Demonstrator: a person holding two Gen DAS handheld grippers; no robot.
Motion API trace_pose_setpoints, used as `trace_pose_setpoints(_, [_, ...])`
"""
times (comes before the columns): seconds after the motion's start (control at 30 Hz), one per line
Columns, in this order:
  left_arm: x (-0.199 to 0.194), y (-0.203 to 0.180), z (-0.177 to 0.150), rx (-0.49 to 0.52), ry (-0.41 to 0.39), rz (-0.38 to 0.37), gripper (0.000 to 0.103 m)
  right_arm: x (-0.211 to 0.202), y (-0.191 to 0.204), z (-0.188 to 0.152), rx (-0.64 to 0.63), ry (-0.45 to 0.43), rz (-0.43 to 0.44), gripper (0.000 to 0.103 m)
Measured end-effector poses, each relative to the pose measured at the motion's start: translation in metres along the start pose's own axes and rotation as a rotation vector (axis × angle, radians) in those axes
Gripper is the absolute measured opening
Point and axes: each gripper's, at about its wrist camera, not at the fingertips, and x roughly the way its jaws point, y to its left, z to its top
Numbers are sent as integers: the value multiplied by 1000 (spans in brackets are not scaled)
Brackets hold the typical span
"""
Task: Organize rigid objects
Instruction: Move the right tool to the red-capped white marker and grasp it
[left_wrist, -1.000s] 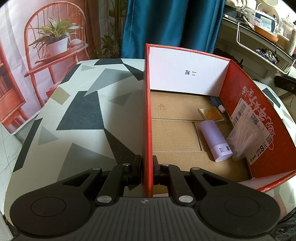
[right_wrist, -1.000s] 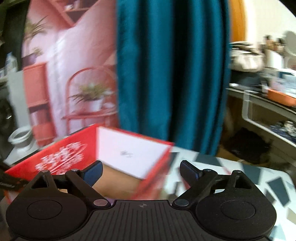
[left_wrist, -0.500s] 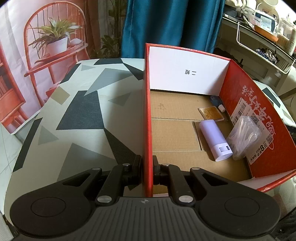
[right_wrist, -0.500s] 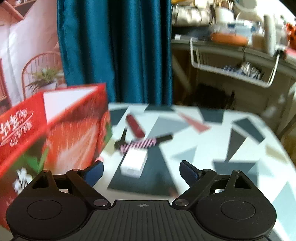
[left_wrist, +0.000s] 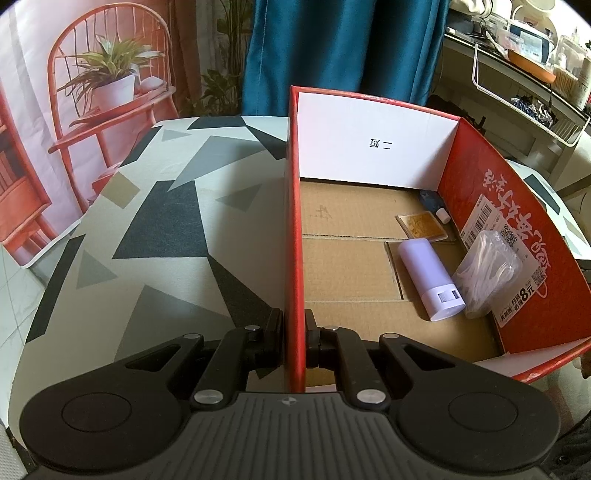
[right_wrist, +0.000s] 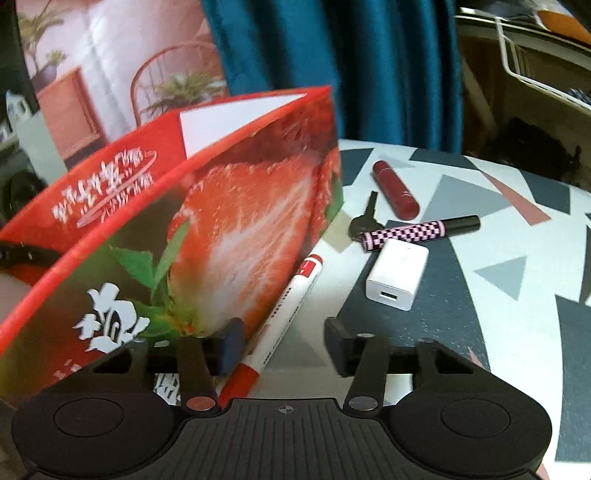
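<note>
Red-capped white marker (right_wrist: 282, 317) lies between spread right tool (right_wrist: 282, 345); left tool (left_wrist: 294, 334) pinches box wall (left_wrist: 293, 240).

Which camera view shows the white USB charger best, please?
The right wrist view shows it best: the white USB charger lies in full sight on the patterned table, beside the red box, with its port facing the camera. The left wrist view looks into the box and does not show the charger at all.
</note>
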Motion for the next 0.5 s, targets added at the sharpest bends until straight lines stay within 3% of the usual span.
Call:
trace_pose_setpoints(0.4, [-1,0,-2,-1,-4,1,11,12,4,3,10,11,-121,38])
trace_pose_setpoints(0.5, [-1,0,-2,1,-4,1,11,13,10,7,-8,26,-161,33])
